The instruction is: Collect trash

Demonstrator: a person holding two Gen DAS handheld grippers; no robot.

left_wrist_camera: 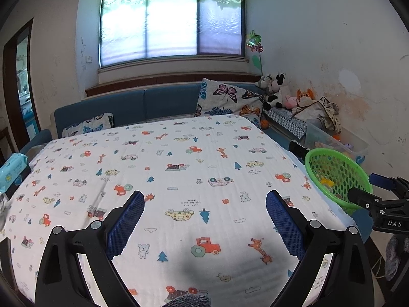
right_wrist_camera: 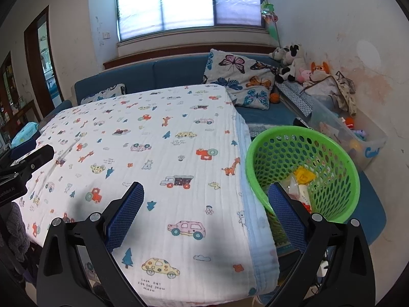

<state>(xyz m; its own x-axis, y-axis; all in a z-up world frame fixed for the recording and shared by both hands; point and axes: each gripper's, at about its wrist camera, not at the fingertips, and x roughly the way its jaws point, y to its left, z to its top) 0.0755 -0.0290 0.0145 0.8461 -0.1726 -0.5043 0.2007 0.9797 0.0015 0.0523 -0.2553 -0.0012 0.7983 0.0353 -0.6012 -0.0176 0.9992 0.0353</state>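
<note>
Left gripper (left_wrist_camera: 205, 199) and right gripper (right_wrist_camera: 205, 198) level, jaws spread wide, empty.

At your three o'clock, the green basket (left_wrist_camera: 337, 176) was cut by your right gripper (left_wrist_camera: 378, 197) in the left view, its contents too small to name. In the right view a blue fingertip (right_wrist_camera: 283, 204) hid part of the wrappers (right_wrist_camera: 301, 181) inside. At nine o'clock, the wipes pack (left_wrist_camera: 11, 171) ran off the frame's edge.

Basket (right_wrist_camera: 301, 168) right of table (right_wrist_camera: 153, 153), holding trash (right_wrist_camera: 303, 176)
</note>
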